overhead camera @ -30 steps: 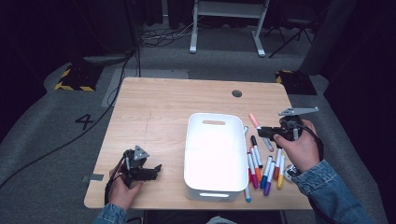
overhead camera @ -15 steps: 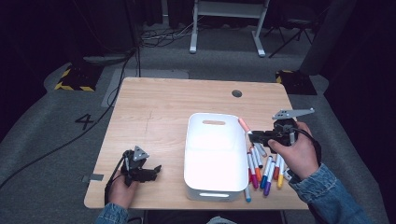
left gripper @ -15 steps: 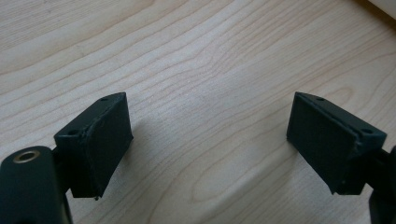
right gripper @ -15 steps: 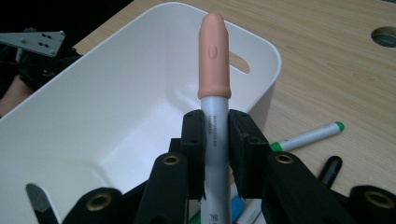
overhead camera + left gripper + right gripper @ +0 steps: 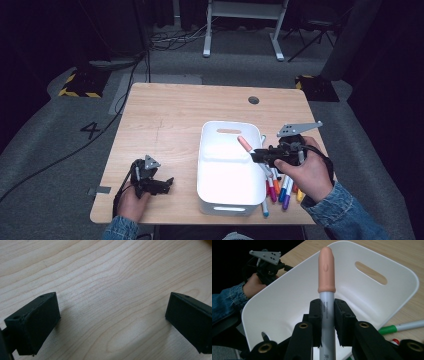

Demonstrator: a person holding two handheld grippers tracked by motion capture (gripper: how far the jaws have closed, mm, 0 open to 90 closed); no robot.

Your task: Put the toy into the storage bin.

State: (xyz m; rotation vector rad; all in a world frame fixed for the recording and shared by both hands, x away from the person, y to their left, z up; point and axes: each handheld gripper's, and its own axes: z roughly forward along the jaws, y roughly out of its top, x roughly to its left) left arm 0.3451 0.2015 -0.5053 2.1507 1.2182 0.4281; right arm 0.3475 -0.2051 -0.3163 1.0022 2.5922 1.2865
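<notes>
A marker with a peach cap [image 5: 244, 144] and a grey barrel [image 5: 326, 272] is clamped in my right gripper [image 5: 257, 156], which is shut on it. The marker tip points out over the right side of the white bin [image 5: 225, 172], whose inside [image 5: 387, 300] holds nothing. My left gripper [image 5: 166, 183] rests low on the table's front left, left of the bin. Its jaws [image 5: 112, 317] have just been opening and now stand wide apart over bare wood, with nothing between them.
Several coloured markers [image 5: 280, 187] lie on the wooden table [image 5: 175, 115] between the bin and my right hand; a green one [image 5: 404, 326] lies beside the bin. A round cable hole [image 5: 253, 100] sits near the far edge. Dark floor and cables surround the table.
My right gripper has carried the peach-capped marker leftward and slightly up, from above the loose markers to over the bin. The left hand has stayed in place.
</notes>
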